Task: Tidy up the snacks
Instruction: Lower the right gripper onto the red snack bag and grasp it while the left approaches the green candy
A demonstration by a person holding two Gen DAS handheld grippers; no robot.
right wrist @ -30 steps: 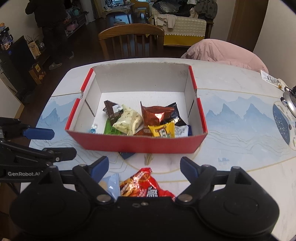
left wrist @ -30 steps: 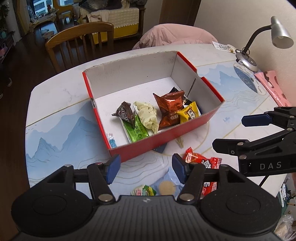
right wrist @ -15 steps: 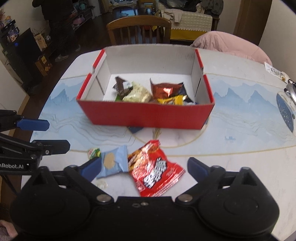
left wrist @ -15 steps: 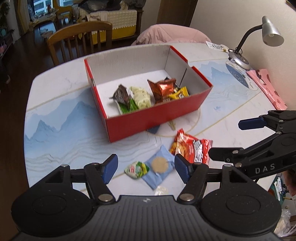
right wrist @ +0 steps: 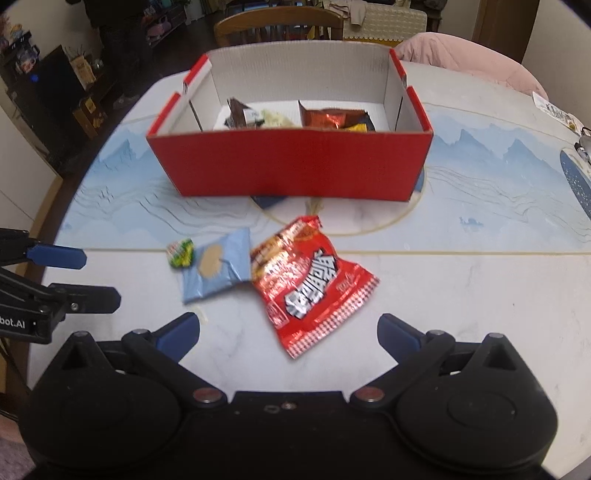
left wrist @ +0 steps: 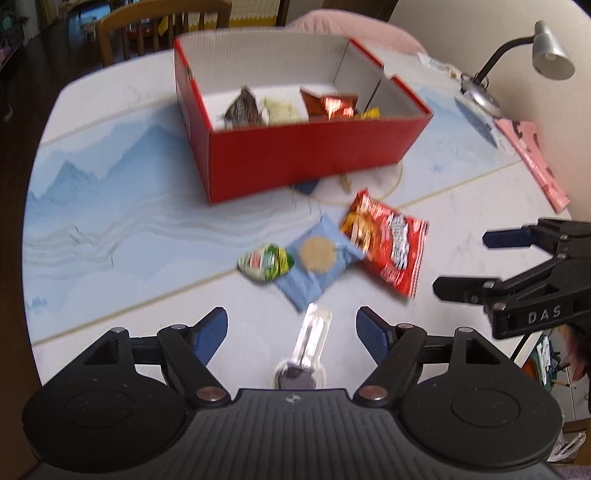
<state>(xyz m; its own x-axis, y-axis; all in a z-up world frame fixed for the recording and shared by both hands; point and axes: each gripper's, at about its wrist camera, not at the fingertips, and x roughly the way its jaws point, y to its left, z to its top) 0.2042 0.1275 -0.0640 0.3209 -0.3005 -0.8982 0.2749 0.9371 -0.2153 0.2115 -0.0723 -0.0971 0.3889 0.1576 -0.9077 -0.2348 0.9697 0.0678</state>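
Observation:
A red cardboard box (left wrist: 306, 155) (right wrist: 295, 162) stands on the table and holds several wrapped snacks. In front of it lie a red snack bag (left wrist: 388, 243) (right wrist: 314, 284), a light blue cookie packet (left wrist: 316, 258) (right wrist: 216, 264) and a small green-and-white sweet (left wrist: 266, 262) (right wrist: 180, 253). A clear wrapped item (left wrist: 308, 347) lies just before my left gripper (left wrist: 291, 332), which is open and empty. My right gripper (right wrist: 288, 332) is open and empty, with the red bag's near end between its fingers.
A desk lamp (left wrist: 532, 55) and a pink booklet (left wrist: 532, 155) sit at the table's right side. A wooden chair (right wrist: 277, 26) and a pink-covered seat (right wrist: 469, 55) stand behind the table. The table's near edge is close below both grippers.
Both grippers have pulled back from the box toward the table's near edge and dropped lower. The loose snacks and the clear wrapped item have come into full view.

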